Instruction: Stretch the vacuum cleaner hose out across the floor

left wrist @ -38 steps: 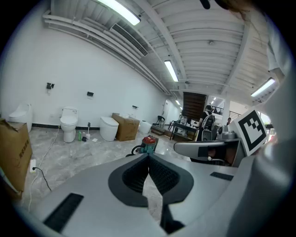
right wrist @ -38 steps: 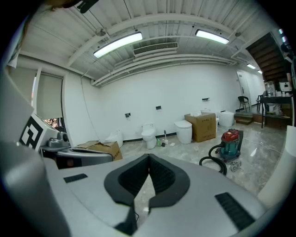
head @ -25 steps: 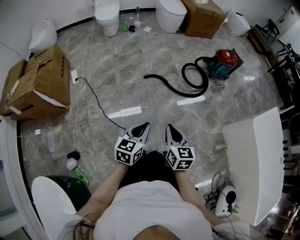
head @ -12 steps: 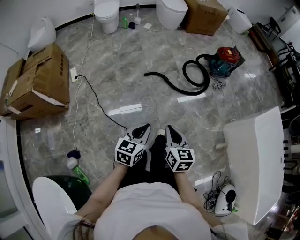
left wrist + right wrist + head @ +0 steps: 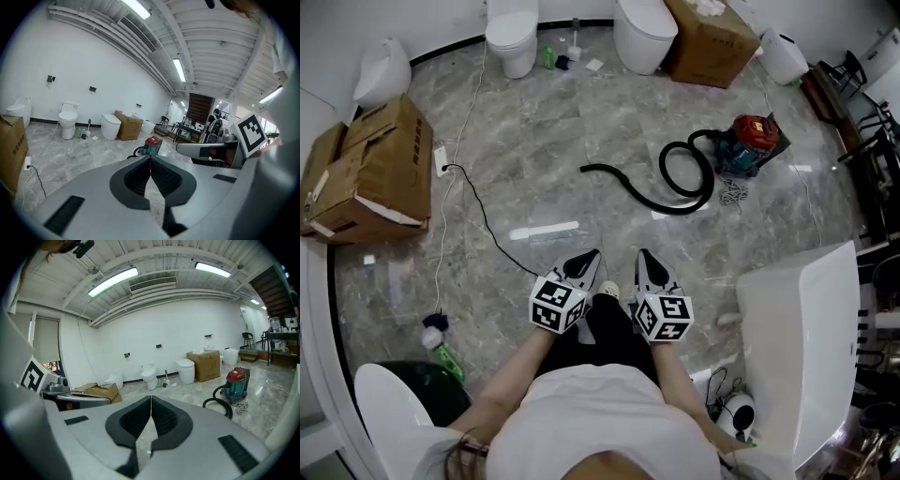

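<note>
The red and teal vacuum cleaner [image 5: 753, 139] stands on the grey marble floor at the upper right. Its black hose [image 5: 709, 180] lies in a loop beside it, and the free end [image 5: 587, 169] trails off to the left. My left gripper [image 5: 592, 253] and right gripper [image 5: 641, 253] are held side by side well short of the hose, both shut and empty. From the left gripper view its jaws [image 5: 150, 157] meet tip to tip, with the vacuum [image 5: 152, 144] far ahead. The right gripper [image 5: 151, 398] is likewise shut; the vacuum [image 5: 236, 380] and hose [image 5: 221, 402] lie ahead to its right.
Cardboard boxes sit at the left [image 5: 375, 173] and at the top [image 5: 711, 37]. Two toilets [image 5: 511, 37] [image 5: 642, 33] stand along the far wall. A thin black cable [image 5: 483, 220] crosses the floor on the left. A large white basin [image 5: 802, 328] stands at the right.
The person has stepped forward, carrying both grippers along. The vacuum and hose now sit lower in the head view, nearer to the grippers. Both stay shut.
</note>
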The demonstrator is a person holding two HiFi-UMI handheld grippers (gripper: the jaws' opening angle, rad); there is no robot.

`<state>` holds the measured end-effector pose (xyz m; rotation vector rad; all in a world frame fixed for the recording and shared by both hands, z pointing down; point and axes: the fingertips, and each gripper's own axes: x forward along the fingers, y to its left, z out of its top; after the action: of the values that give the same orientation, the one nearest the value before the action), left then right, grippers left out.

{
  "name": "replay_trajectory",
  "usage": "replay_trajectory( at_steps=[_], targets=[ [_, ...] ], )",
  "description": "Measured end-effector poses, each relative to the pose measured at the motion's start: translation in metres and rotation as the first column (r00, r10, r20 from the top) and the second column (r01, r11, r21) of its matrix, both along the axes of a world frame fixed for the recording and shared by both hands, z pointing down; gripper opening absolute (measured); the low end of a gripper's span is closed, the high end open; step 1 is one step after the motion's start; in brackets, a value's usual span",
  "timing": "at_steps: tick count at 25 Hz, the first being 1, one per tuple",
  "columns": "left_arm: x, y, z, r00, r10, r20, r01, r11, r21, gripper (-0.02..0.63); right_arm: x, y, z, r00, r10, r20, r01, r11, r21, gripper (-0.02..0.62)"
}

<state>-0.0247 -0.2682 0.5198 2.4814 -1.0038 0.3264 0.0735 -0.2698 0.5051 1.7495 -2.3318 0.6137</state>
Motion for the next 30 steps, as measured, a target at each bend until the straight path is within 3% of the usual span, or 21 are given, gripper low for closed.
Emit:
replay_trajectory(
  at_steps=[11,17,30],
  targets=[
    [0.065,-0.083,0.007,0.999,-0.051,0.003,0.051,0.999,0.004,0.009,0.065,-0.094,0.008,0.997,-0.073,0.020,0.073,0.997,0.003,0.015],
    [0.091,-0.108,0.011,0.998,-0.070,-0.002,0.070,0.998,0.008,0.009,0.091,-0.122,0.007,0.992,-0.087,0.093,0.083,0.996,0.042,0.015],
    [0.094,-0.141,0.026,0.995,-0.086,0.041,0.088,0.995,-0.038,0.009,0.106,-0.159,0.032,0.991,-0.044,0.125,0.048,0.999,-0.026,0.017]
  ],
)
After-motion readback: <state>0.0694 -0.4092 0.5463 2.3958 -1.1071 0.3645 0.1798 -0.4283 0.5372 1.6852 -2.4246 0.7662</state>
